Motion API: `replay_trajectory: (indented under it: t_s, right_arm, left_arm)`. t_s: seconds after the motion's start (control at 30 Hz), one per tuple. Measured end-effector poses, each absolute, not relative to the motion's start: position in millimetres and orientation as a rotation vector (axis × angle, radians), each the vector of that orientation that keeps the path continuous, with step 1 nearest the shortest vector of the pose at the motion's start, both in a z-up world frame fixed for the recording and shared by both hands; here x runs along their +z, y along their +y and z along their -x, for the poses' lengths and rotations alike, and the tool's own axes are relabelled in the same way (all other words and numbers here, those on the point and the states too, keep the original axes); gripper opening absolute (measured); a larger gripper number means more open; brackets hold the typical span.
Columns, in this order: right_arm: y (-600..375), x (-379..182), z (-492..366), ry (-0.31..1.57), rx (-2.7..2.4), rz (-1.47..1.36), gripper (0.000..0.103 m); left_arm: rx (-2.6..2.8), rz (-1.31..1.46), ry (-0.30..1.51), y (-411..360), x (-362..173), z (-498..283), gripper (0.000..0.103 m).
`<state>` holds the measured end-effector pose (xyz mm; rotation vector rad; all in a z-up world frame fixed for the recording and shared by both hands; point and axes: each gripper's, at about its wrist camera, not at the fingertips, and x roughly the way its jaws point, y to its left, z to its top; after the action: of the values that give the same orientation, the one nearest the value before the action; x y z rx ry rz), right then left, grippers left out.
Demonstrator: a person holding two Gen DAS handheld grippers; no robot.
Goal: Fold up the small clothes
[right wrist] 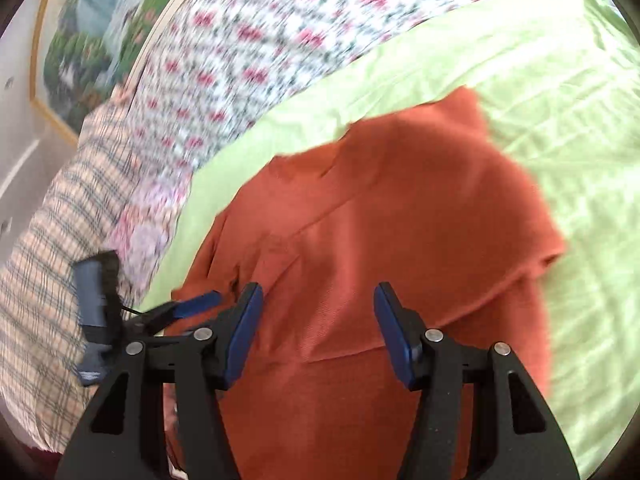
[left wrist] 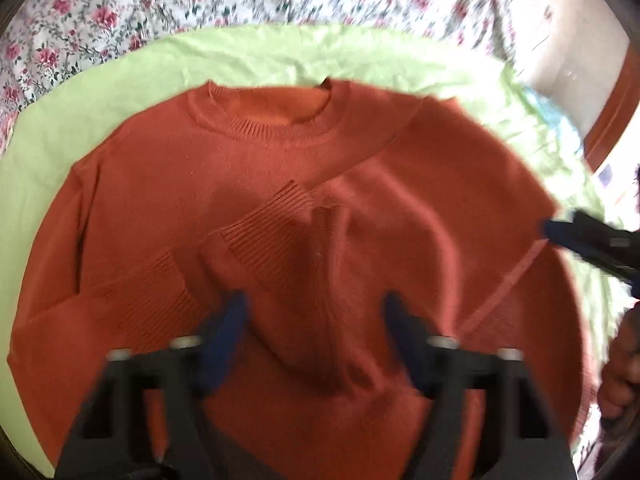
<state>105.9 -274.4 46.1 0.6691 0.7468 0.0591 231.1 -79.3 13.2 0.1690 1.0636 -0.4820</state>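
Observation:
A rust-orange knitted sweater (left wrist: 280, 152) lies flat on a light green sheet (left wrist: 120, 92), neckline at the far side. Both sleeves are folded in over the chest, and one ribbed cuff (left wrist: 272, 220) rests near the middle. My left gripper (left wrist: 316, 312) hovers over the lower middle of the sweater, its blue pads apart, with a raised fold of knit lying between them but not pinched. My right gripper (right wrist: 318, 320) is open above the sweater (right wrist: 400, 200) on its right side, nothing in its jaws. One of its fingertips (left wrist: 556, 232) shows at the right edge of the left wrist view.
Floral bedding (left wrist: 120, 8) lies beyond the green sheet (right wrist: 520, 80). A plaid cloth (right wrist: 48, 240) and a framed picture (right wrist: 80, 40) are at the left in the right wrist view. A person's hand (left wrist: 620, 380) is at the right edge.

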Motion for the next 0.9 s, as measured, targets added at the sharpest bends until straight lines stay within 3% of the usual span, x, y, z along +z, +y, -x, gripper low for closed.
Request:
replay_trajectory:
  t_s: [0.03,0.3,0.53,0.57,0.6,0.77,0.9]
  right_arm:
    - [-278,48,-103,0.738,0.051,-0.678,0.059]
    - [-299,59,-85,0.672,0.012,-0.706,0.059]
    - [-309,49,-88,0.686,-0.022,-0.725,0.059]
    - [-310,49,-88,0.687,-0.03,-0.725,0.059]
    - [-311,49,-87,0.687,-0.038,-0.725,0.059]
    - [-326,62,-80,0.661,-0.089,-0.703,0.059]
    - [-348,66,-86,0.69,-0.18,-0.652,0.059]
  left_arm:
    - [-0.481,-0.166,1.08,-78,8,-236,0.004]
    - [-0.447,0.01,0.868,9,54,-229,0.005]
    - [-0.497,0.093,1.01,34,17,-245,0.018]
    - [-0.5,0.104,1.019,33,13,-248,0.018]
    - [-0.497,0.108,1.019,31,9,-249,0.005]
    - [-0.426,0.157,0.9,50,21,-242,0.005]
    - [-0.449,0.179,0.96,62,9,-242,0.008]
